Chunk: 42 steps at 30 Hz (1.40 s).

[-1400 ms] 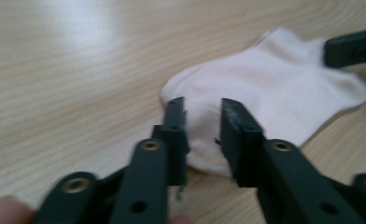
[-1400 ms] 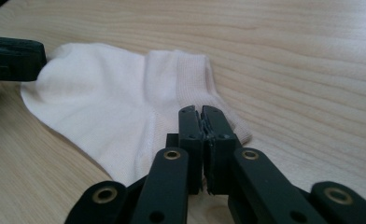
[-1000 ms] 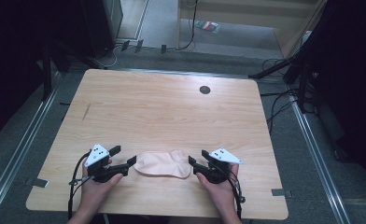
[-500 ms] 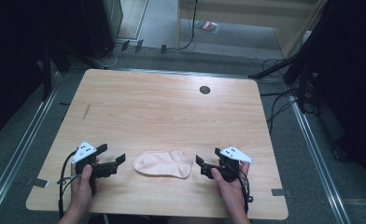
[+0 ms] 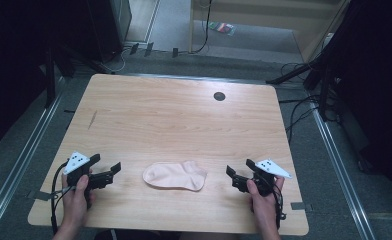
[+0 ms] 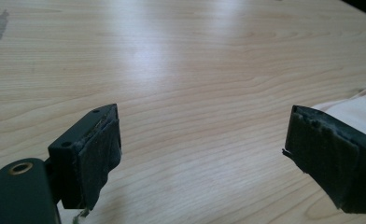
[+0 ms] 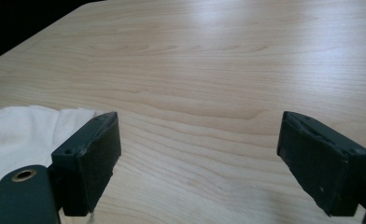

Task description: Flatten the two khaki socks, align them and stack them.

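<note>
Sock: the pale sock (image 5: 175, 175) lies flat near the table's (image 5: 184, 120) 6 o'clock edge, untouched
Left gripper (image 5: 115, 169): released, jaws spread wide — drawn back toward 9 o'clock, off the sock
Right gripper (image 5: 233, 177): released too — pulled away toward 3 o'clock
Meaning: both holds dropped, so the laying-out looks finished

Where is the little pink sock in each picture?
High view: the pale pink cotton sock lies flat near the table's front edge, between both grippers.
Left gripper view: at the right edge.
Right gripper view: at the left edge.
Shared landmark: the light wooden table.
</note>
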Motion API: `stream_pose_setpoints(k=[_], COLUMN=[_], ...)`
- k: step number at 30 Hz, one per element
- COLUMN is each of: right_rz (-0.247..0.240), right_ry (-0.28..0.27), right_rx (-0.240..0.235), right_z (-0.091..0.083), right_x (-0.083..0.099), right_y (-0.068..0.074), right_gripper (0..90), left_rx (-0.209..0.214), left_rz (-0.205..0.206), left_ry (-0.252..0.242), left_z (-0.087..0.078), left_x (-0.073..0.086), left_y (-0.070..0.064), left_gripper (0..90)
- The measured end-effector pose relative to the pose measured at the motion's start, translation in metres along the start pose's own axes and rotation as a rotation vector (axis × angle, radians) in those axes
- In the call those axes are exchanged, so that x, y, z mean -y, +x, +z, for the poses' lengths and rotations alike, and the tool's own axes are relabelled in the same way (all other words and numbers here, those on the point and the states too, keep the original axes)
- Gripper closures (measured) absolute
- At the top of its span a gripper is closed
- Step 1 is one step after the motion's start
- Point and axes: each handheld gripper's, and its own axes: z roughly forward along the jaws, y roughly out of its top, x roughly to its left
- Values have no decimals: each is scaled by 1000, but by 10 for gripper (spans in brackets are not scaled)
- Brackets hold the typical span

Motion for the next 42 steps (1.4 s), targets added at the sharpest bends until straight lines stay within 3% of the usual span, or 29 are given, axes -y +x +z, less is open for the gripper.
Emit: stream_pose_setpoints(k=[4, 9, 20, 42], right_rz=[5, 17, 25, 56], right_ry=[0, 3, 7, 13], right_rx=[28, 60, 122, 211], right_z=[-7, -17, -40, -78], right_x=[5, 9, 18, 33], right_y=[-12, -23, -45, -70], right_gripper=[137, 137, 137, 136], left_rx=[-27, -46, -105, -181], left_rz=[27, 28, 9, -16], left_ry=[19, 21, 15, 25], left_z=[-4, -9, -29, -56], left_x=[3, 4, 10, 21], left_y=[6, 12, 39, 70], left_gripper=[110, 110, 112, 123])
